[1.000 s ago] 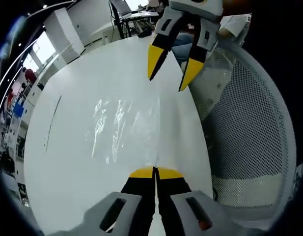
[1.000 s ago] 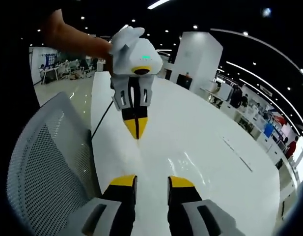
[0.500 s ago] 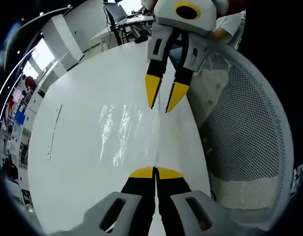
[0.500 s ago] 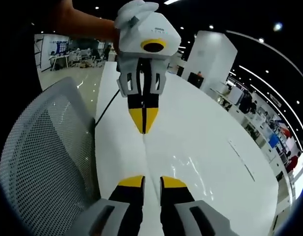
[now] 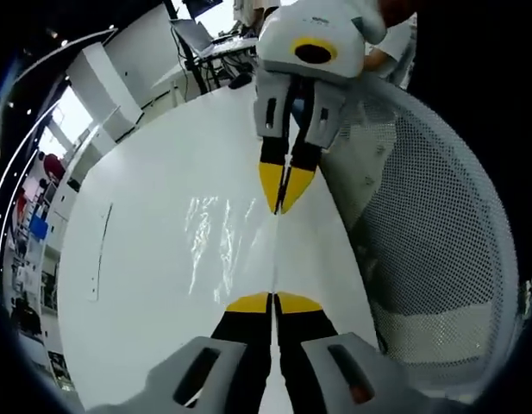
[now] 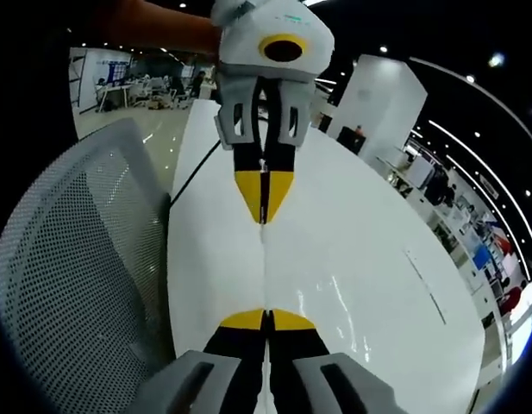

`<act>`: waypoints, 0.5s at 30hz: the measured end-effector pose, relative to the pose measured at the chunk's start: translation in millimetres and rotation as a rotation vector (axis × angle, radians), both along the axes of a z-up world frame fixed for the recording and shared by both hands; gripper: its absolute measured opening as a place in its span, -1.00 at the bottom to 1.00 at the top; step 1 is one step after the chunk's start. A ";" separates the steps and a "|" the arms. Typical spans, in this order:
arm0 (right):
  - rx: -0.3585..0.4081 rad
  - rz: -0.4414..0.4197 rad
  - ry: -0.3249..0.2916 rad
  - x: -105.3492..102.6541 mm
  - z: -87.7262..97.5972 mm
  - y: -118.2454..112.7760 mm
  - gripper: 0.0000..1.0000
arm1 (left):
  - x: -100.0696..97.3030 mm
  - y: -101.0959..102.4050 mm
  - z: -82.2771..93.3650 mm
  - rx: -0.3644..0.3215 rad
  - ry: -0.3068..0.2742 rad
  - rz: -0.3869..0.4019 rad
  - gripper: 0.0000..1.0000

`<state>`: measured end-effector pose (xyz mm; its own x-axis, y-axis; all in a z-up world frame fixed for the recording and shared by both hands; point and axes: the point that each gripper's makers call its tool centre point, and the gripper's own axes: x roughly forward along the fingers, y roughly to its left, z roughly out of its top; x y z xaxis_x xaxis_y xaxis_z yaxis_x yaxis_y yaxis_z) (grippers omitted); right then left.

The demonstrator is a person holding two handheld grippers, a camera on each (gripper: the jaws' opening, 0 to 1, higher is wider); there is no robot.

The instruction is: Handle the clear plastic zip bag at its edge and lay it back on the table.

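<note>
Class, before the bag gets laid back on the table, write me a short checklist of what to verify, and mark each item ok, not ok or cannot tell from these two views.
1. Left tool shut on the zip bag's edge: ok.
2. Right tool shut on the same edge: ok, jaws together in both views.
3. Edge stretched straight between the tools: ok.
4. Bag free of the mesh chair: ok, it lies on the table side.
5. White table bare under the bag: ok.
6. Zip closed: cannot tell.

Zip bag [image 5: 235, 246]: outline barely discernible against the tabletop [image 5: 136, 259], traced by glare only. Mesh chair [image 6: 76, 259] cut by the frame edge.
</note>
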<state>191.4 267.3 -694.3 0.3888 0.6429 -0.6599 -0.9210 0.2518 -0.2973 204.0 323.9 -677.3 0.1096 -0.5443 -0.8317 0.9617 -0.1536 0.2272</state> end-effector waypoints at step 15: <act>-0.008 0.027 -0.031 4.0 6.5 1.5 -1.00 | 10.3 1.0 -8.0 -0.008 -0.079 -0.051 -0.91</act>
<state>195.4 268.8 -687.8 0.3916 0.6483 -0.6530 -0.9178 0.2246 -0.3274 214.3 324.9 -685.3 0.1464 -0.5578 -0.8170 0.9319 -0.1993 0.3031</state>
